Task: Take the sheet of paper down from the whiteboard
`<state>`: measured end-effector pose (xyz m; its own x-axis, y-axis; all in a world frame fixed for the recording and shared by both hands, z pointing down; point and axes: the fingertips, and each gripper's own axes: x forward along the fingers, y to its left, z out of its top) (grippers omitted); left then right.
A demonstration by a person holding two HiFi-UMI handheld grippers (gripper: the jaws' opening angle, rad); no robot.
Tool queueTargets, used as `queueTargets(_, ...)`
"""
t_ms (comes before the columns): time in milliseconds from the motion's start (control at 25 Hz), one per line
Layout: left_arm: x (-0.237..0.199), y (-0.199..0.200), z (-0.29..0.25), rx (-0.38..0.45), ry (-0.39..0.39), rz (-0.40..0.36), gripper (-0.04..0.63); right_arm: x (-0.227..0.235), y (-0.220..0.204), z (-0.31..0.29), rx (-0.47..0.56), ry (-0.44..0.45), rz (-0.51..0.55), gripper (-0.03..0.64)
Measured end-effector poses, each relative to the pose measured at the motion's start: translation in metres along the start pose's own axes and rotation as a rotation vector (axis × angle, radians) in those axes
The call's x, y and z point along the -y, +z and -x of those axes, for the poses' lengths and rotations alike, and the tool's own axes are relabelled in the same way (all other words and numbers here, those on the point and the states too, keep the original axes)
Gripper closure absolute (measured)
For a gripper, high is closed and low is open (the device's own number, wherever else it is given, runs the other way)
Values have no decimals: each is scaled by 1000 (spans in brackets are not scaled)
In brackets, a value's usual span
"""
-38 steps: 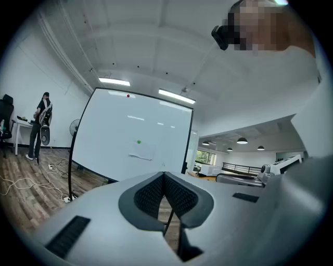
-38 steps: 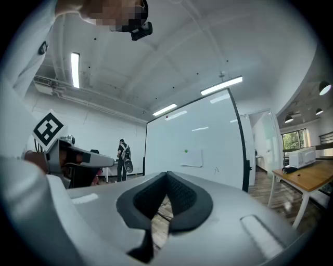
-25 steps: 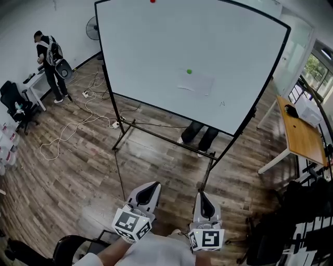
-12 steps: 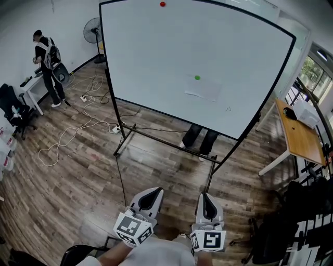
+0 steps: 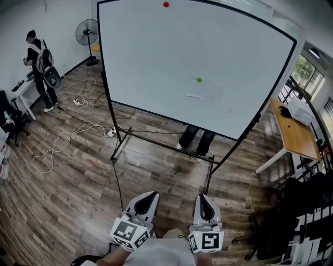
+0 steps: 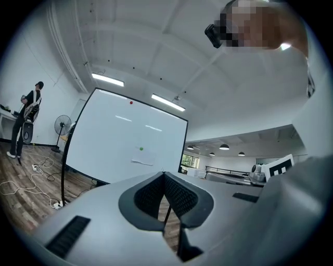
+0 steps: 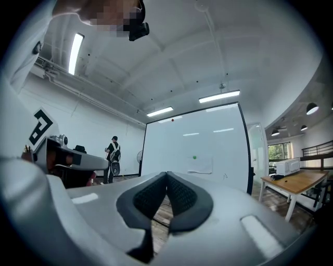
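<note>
The sheet of paper [image 5: 206, 93] hangs on the whiteboard [image 5: 151, 52], pinned at its top edge by a green magnet [image 5: 199, 80], and it lies well ahead of both pairs of jaws, with open wooden floor [image 5: 78, 176] and the board's stand between. Seen along the left gripper [image 6: 164, 175], the paper shows just above the jaw tips and a little to their left; along the right gripper [image 7: 166, 175], it shows just above and a little to the right. Both pairs of jaws are clenched tip to tip with nothing between the pads, and both point level towards the board. A red magnet [image 5: 166, 4] sits high on the board, far above the line of either gripper. Beyond the jaws, someone's legs [image 5: 197, 140] show under the board's lower edge. Off to the left of the jaws stand a fan [image 5: 86, 34] and another person [image 5: 37, 62], with cables [image 5: 67, 130] on the floor; a desk [image 5: 294, 137] stands to the right. The step in hand looks like the approach — nothing of the paper has been touched yet. The next move probably calls for closing the gap, raising a gripper to the sheet's height and parting its jaws to pinch a free edge, while the magnet is lifted or the sheet slid out from under it.
</note>
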<state>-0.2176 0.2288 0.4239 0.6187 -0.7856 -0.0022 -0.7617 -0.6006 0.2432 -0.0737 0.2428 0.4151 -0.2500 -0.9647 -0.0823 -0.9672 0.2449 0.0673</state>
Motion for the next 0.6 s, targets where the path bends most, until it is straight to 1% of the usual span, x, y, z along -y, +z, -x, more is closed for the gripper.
queueTargets(160,-8,-3,-6,-9,-9,32,589,3,0,-6,-3,-17,-11,606)
queueTargets(360,-20,2,-18,-7,-18,28,589,8,-7,-21,-11,-36,-17,606)
queueTargets(600,-39,4,-45,-13,-1,17,588,16,-14,-54,-2,-12,-35,606)
